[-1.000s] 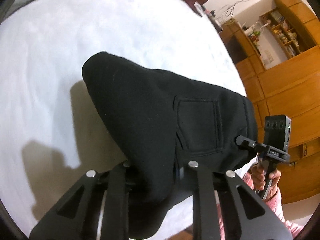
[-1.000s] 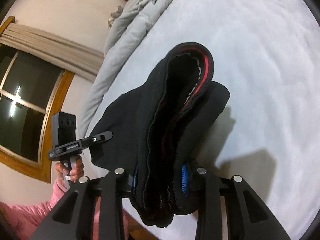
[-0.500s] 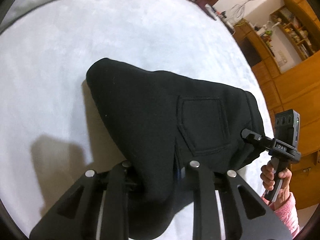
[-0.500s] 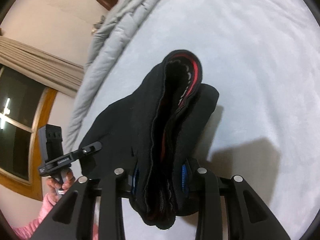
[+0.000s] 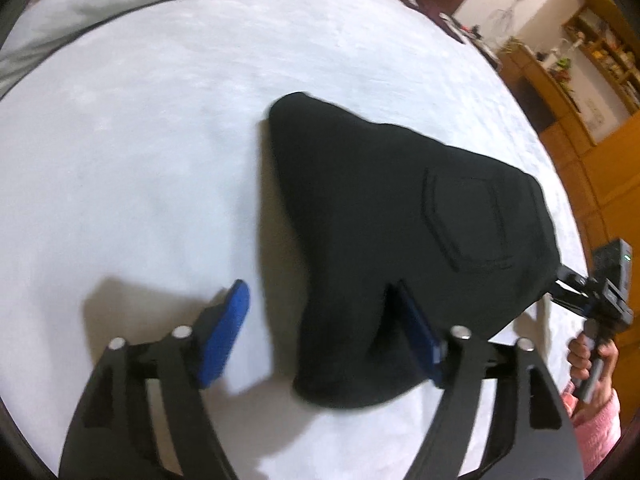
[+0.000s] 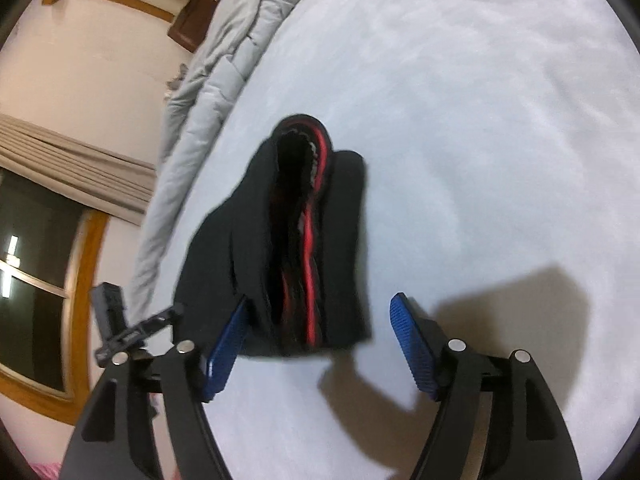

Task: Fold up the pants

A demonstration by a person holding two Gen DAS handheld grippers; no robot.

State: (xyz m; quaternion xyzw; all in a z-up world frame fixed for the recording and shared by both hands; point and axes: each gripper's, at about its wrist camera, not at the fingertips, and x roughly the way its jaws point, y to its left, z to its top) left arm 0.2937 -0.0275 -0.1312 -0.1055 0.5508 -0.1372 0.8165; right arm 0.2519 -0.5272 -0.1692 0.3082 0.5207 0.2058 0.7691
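Observation:
The black pants [image 5: 384, 240] lie folded in a bundle on the white bed [image 5: 140, 160], back pocket facing up. My left gripper [image 5: 320, 324] is open, its blue pads [image 5: 224, 332] spread at the bundle's near corner. In the right wrist view the pants [image 6: 296, 248] show their folded edge with a red stripe inside. My right gripper [image 6: 320, 336] is open, with the near end of the bundle between its blue pads [image 6: 412, 340]. Each view shows the other gripper at the bundle's far side.
A crumpled grey duvet [image 6: 224, 68] lies along the far side of the bed. Wooden cabinets and shelves [image 5: 592, 80] stand beyond the bed. A window with a wooden frame and a curtain [image 6: 48, 240] is on the wall at left.
Both grippers have opened and let go of the pants, which now rest on the bed. Both have drawn back slightly from the bundle.

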